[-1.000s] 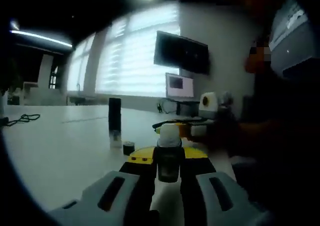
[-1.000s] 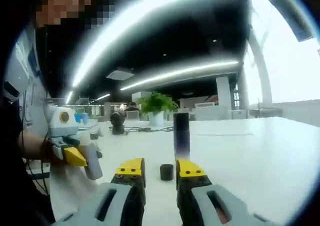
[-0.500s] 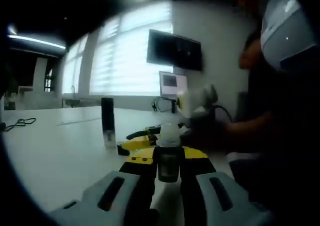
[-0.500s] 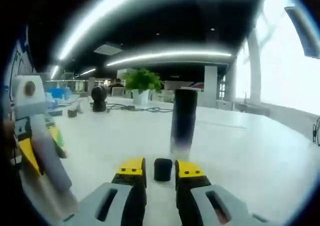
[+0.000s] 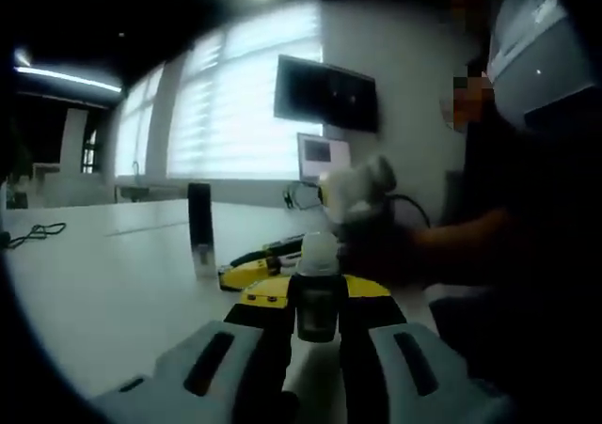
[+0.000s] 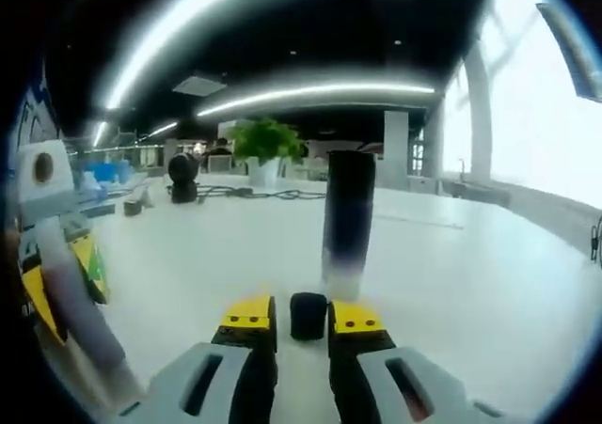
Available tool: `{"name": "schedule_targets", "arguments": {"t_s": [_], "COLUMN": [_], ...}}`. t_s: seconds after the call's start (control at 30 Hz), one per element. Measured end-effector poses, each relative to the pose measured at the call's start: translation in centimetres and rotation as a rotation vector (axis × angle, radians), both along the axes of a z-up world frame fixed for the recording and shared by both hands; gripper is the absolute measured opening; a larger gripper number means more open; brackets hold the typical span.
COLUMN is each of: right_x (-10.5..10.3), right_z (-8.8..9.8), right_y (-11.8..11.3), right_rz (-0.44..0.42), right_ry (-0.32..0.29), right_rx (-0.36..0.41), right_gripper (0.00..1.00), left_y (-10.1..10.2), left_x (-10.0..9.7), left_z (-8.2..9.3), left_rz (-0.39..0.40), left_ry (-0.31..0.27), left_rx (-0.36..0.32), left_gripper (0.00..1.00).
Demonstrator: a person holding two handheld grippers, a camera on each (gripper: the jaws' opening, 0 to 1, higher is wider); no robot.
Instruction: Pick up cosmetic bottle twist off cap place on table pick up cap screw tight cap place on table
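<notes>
My left gripper (image 5: 318,298) is shut on the cosmetic bottle (image 5: 318,255), a dark body with a pale bare neck standing up between the jaws. The small black cap (image 6: 308,313) sits on the white table (image 6: 470,283), right between the yellow tips of my right gripper (image 6: 302,324). Those jaws stand open with a thin gap on each side of the cap. In the left gripper view the right gripper (image 5: 252,272) reaches in low over the table. At the left of the right gripper view, the left gripper (image 6: 58,283) holds the bottle (image 6: 83,306) tilted.
A tall black cylinder bottle (image 6: 348,219) stands just behind the cap, also in the left gripper view as the black cylinder (image 5: 199,228). A person's arm and body fill the right side (image 5: 508,255). Cables (image 5: 33,233), a plant (image 6: 263,144) and a wall screen (image 5: 324,90) lie farther off.
My right gripper has moved down and forward until the cap lies between its tips. Its jaw gap has not narrowed. The left gripper still holds the bottle.
</notes>
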State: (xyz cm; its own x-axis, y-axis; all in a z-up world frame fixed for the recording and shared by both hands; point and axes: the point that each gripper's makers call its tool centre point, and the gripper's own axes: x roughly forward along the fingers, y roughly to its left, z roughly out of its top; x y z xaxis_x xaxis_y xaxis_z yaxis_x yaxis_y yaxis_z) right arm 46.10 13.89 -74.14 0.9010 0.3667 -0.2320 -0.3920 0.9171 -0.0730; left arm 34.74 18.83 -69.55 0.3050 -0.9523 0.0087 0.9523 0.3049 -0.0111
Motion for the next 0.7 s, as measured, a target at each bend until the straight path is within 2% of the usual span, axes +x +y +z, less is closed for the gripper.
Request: {"name": "schedule_targets", "arguments": {"t_s": [0.43,0.6,0.7], "right_x": [-0.1,-0.6,-1.0], "right_z": [0.0,0.8,1.9], "right_y": [-0.3,-0.2,-0.7], "right_rz": [-0.001,0.025,0.031], "right_ry": [0.001,-0.002,-0.031], "right_rx": [-0.011,0.063,0.095], "right_gripper": [0.09,0.08,0.08], "left_y": [0.0,-0.1,-0.1], "left_x": [0.1,0.1,0.1], "left_z": [-0.1,-0.1,-0.2], "left_rz": [0.002,0.001,0.0], "left_ry": [0.002,0.006,0.008], "left_rx": [0.006,0.006,0.007], "left_gripper": [0.09,0.09,0.09]}}
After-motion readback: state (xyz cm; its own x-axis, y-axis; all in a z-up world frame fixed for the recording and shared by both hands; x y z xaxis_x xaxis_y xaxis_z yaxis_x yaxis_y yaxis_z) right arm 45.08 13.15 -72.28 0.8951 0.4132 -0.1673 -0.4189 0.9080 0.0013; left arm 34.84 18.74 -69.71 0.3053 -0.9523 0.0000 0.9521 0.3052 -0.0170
